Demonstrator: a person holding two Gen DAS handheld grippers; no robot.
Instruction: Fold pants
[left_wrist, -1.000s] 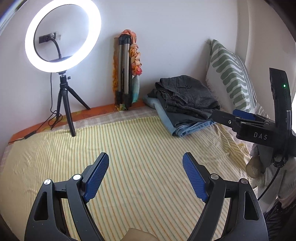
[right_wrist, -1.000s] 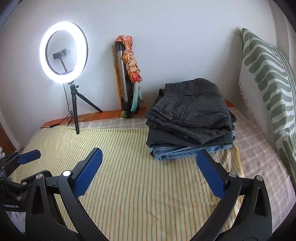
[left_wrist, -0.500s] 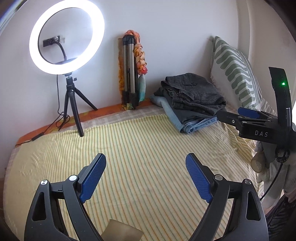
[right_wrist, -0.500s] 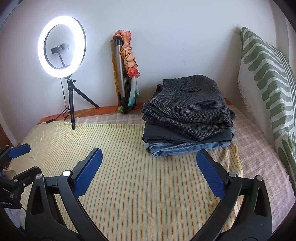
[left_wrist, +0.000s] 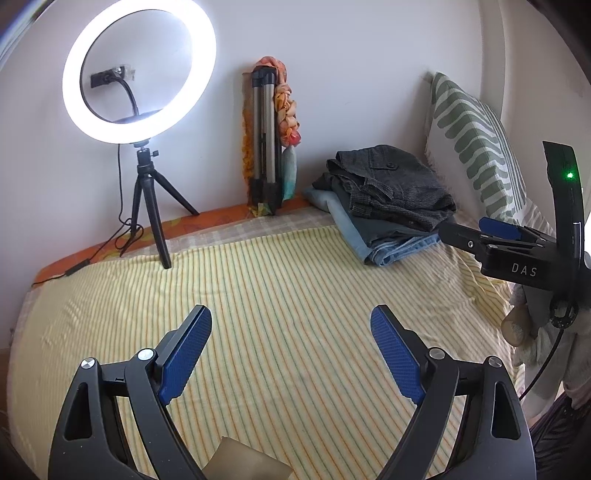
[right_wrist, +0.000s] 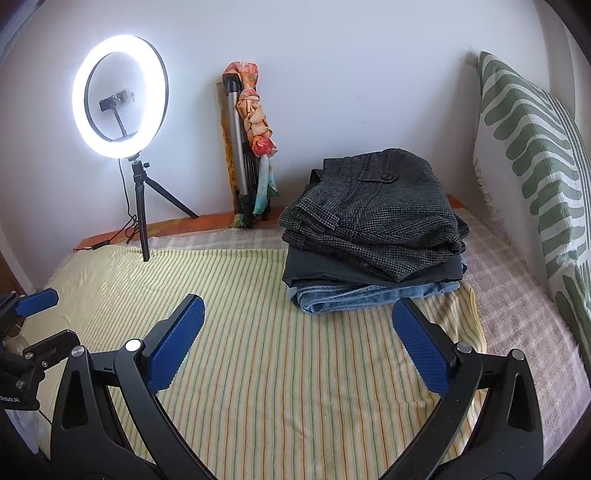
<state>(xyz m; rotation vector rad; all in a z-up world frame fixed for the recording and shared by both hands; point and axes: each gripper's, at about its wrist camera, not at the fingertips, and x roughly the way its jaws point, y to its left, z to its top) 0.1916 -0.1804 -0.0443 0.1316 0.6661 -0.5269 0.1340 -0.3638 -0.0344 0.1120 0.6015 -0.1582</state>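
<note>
bed (right_wrist: 517, 295) | yellow striped sheet (right_wrist: 277, 350) | folded pants stack (right_wrist: 373, 229), ring-light tripod (right_wrist: 142, 218), pillow (right_wrist: 535, 166) perhaps leaning

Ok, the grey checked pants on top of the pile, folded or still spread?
Folded. The grey checked pants lie as a compact layered bundle atop the stack, over a dark pair and jeans.

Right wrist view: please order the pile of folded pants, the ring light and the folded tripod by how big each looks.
1. pile of folded pants: clearly largest.
2 and 3. ring light with its stand and folded tripod by the wall: similar height, so I do not rank them; the pile also lies nearer the camera.
</note>
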